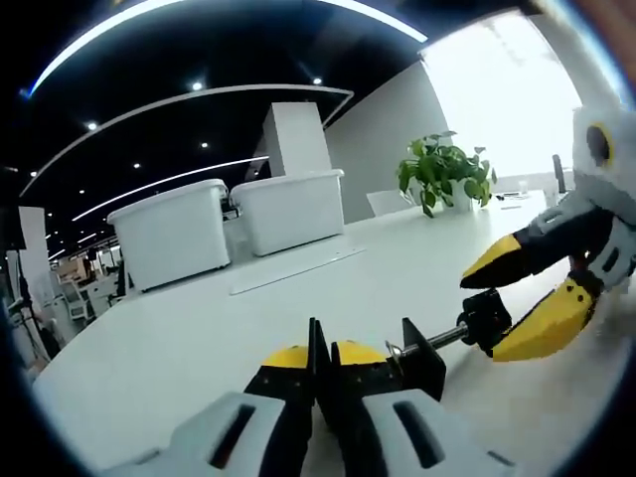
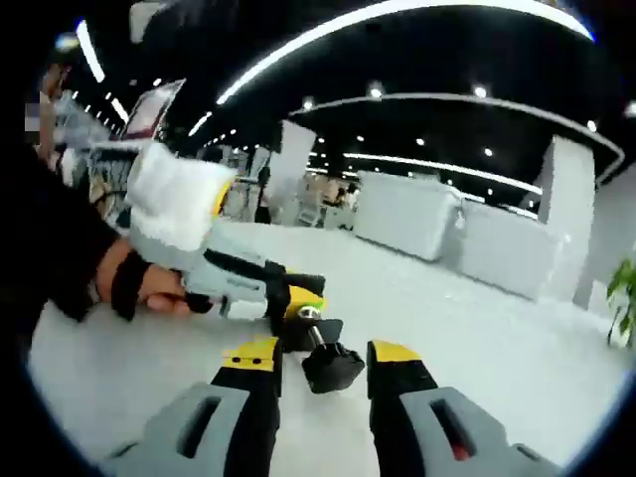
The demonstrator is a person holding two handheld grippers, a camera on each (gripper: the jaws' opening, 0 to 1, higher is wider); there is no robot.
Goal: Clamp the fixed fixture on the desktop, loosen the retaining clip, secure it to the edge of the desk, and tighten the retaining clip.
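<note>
Two grippers meet at one black clamp fixture lying on the white desk. In the left gripper view, the left gripper rises from 6 o'clock with its yellow-tipped jaws drawn together on a thin black plate of the fixture; the black body of the fixture stands just beside the jaws at 3 o'clock, touching them. From that body a threaded screw runs toward 2 o'clock and ends in a black knob. The right gripper enters at 3 o'clock, its two yellow jaws set around the knob, one above and one below; whether they press on it cannot be told from this view. In the right gripper view, the right gripper stands at 6 o'clock with its jaws parted, and the knob sits in the gap between them with space visible on both sides. The left gripper comes in from 9 o'clock, held by a hand in a dark sleeve, and its tip meets the fixture just above the knob. Beyond, at 11 o'clock in the left gripper view, two white bins stand on the desk well apart from the fixture, and a potted plant stands at 1 o'clock.
</note>
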